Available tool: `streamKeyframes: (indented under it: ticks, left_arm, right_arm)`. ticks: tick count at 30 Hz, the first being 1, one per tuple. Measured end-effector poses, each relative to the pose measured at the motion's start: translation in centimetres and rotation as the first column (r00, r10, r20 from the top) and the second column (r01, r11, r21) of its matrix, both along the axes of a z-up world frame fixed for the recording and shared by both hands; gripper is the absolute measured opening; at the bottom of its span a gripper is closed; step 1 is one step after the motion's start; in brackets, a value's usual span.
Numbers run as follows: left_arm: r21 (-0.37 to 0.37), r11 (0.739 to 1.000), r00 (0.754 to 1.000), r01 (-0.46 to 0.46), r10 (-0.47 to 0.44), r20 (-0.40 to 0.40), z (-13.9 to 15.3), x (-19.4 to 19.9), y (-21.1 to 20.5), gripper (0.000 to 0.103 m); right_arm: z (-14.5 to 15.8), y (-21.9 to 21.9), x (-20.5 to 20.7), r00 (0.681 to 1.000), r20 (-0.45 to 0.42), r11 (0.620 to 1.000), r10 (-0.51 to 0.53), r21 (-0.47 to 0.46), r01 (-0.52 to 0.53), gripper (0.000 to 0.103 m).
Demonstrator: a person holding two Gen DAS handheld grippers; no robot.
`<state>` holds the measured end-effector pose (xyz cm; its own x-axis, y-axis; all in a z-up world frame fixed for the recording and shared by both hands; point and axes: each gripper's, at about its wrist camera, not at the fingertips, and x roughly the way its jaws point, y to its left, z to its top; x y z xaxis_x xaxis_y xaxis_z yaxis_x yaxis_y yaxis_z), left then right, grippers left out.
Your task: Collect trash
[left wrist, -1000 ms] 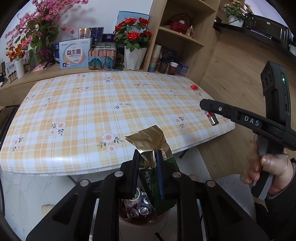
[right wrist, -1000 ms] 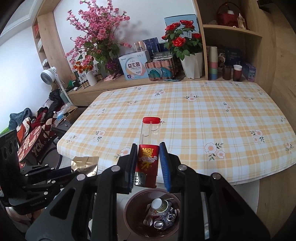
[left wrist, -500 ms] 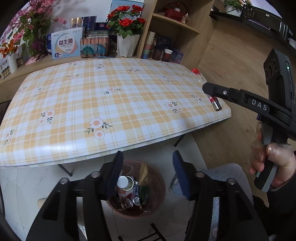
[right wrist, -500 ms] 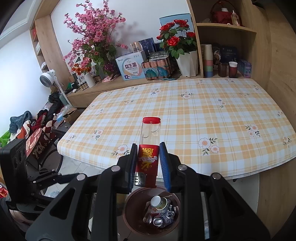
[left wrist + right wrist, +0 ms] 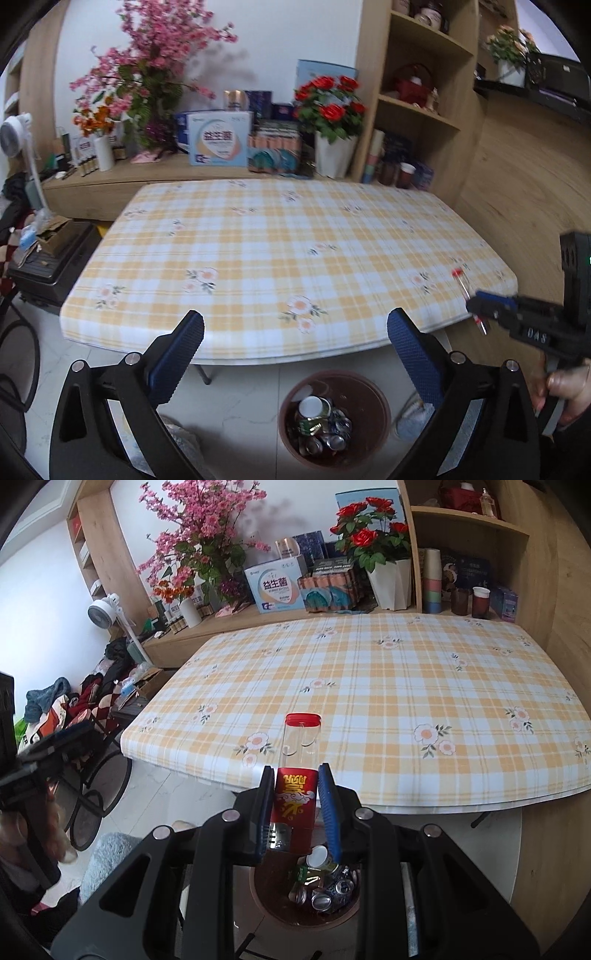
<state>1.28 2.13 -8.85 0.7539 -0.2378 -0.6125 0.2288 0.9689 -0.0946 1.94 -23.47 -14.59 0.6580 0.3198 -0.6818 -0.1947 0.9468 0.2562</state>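
The left gripper point(image 5: 295, 332) is spread wide with nothing in it, above open floor just short of the table point(image 5: 280, 347) edge; a second ago it pinched a gold-green wrapper, which now lies in the brown bin point(image 5: 373, 439) among crushed cans. The right gripper point(image 5: 298, 805) stays clamped on a red-capped clear bottle point(image 5: 301, 738) directly over the bin, its cap reaching above the plaid tablecloth's near edge.

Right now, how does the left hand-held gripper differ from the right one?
The left hand-held gripper stands wide open and holds nothing; the right hand-held gripper is shut on a red-capped clear bottle. The right one sits directly above the trash bin; the left one sits slightly off to the bin's side. Both have blue-padded fingers.
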Motion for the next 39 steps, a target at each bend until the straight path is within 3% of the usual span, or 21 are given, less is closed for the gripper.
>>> streamKeyframes:
  ticks: [12, 20, 23, 25, 28, 32, 39]
  left_arm:
    - [-0.022, 0.997, 0.997, -0.080, 0.080, 0.004, -0.1, -0.1, 3.4, 0.097]
    - [-0.031, 0.994, 0.995, -0.102, 0.102, -0.002, -0.3, -0.4, 4.3, 0.097]
    - [-0.023, 0.994, 0.994, -0.106, 0.106, -0.002, -0.4, -0.3, 4.4, 0.097]
    - [-0.012, 0.994, 0.994, -0.112, 0.112, 0.000, -0.4, -0.3, 4.4, 0.097]
    - [0.005, 0.993, 0.993, -0.114, 0.114, 0.008, -0.3, -0.4, 4.2, 0.097]
    - [0.036, 0.993, 0.993, -0.113, 0.111, 0.043, 0.3, -0.8, 3.5, 0.097]
    - [0.065, 0.994, 0.991, -0.093, 0.086, 0.107, 3.1, -0.9, 2.4, 0.097]
  right_arm:
    - [-1.4, 3.5, -0.4, 0.995, -0.055, 0.996, 0.082, -0.034, -0.084, 0.028]
    - [-1.2, 4.5, -0.2, 0.995, -0.052, 0.994, 0.090, -0.053, -0.093, 0.038]
    - [-1.1, 4.0, -0.1, 0.997, -0.043, 0.996, 0.056, -0.067, -0.059, 0.064]
    - [-0.8, 3.5, -0.2, 1.000, -0.020, 0.996, 0.023, -0.086, -0.025, 0.088]
    - [-0.4, 2.9, -0.1, 1.000, 0.003, 0.993, -0.012, -0.117, 0.013, 0.097]
    - [0.1, 2.2, 0.3, 1.000, 0.002, 0.990, -0.031, -0.135, 0.031, 0.097]
    - [3.6, 1.9, 0.4, 0.997, 0.078, 0.986, -0.027, -0.164, 0.039, 0.097]
